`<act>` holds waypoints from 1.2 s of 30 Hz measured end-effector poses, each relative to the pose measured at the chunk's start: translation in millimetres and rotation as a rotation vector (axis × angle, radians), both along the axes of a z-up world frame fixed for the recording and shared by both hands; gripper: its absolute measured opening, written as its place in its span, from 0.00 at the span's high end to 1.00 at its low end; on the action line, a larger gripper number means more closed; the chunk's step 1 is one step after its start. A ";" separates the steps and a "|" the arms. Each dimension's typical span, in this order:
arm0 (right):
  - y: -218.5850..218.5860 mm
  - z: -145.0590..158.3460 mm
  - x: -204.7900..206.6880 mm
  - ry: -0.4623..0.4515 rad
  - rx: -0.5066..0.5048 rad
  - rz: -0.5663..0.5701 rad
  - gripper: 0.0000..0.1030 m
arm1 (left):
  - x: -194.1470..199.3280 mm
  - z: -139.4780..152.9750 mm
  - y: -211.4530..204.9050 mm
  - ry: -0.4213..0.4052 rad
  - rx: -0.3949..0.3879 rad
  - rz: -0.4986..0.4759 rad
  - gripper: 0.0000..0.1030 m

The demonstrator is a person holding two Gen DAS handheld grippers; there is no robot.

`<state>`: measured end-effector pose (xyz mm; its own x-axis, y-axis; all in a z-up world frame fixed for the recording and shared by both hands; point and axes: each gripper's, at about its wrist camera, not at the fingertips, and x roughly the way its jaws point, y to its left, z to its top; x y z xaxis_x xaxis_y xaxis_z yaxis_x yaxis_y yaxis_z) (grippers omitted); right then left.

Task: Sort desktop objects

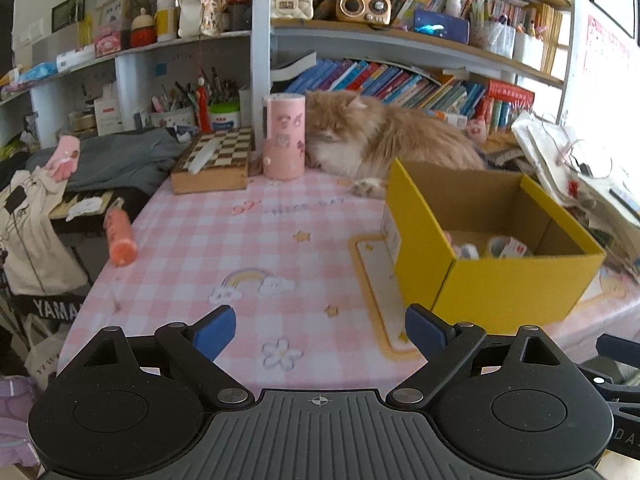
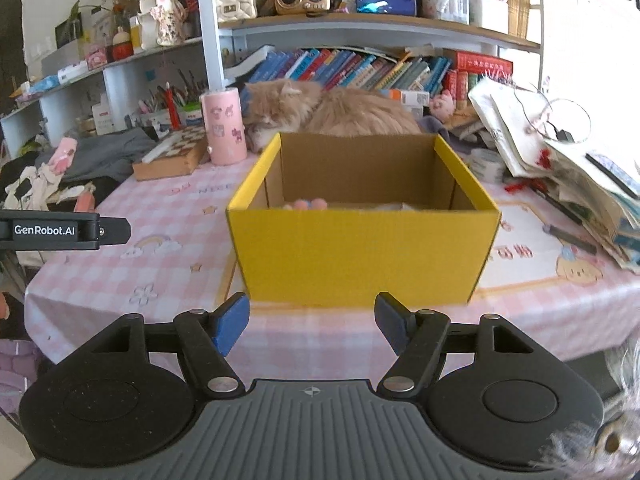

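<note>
A yellow cardboard box stands open on the pink checked tablecloth. Inside it lie tape rolls and small pink items. My left gripper is open and empty, low over the near table edge, left of the box. My right gripper is open and empty too, just in front of the box's near wall. The left gripper's black body shows at the left edge of the right wrist view. An orange tube lies at the table's left edge.
An orange cat lies behind the box. A pink canister and a chessboard box stand at the back left. Stacked books and papers crowd the right side. Shelves of books rise behind.
</note>
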<state>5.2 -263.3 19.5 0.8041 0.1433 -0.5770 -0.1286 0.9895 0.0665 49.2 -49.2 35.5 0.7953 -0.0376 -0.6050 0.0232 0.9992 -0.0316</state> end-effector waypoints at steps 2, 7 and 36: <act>3.0 -3.7 -7.7 0.011 0.000 -0.008 0.35 | -7.2 -3.3 1.4 0.008 0.008 -0.005 0.09; 8.1 -11.4 -23.4 0.035 0.000 -0.029 0.33 | -19.3 -8.8 5.2 0.031 0.023 -0.019 0.09; 14.8 -28.5 -45.8 0.094 -0.019 -0.127 0.24 | -65.3 -36.2 20.5 0.096 -0.001 0.019 0.09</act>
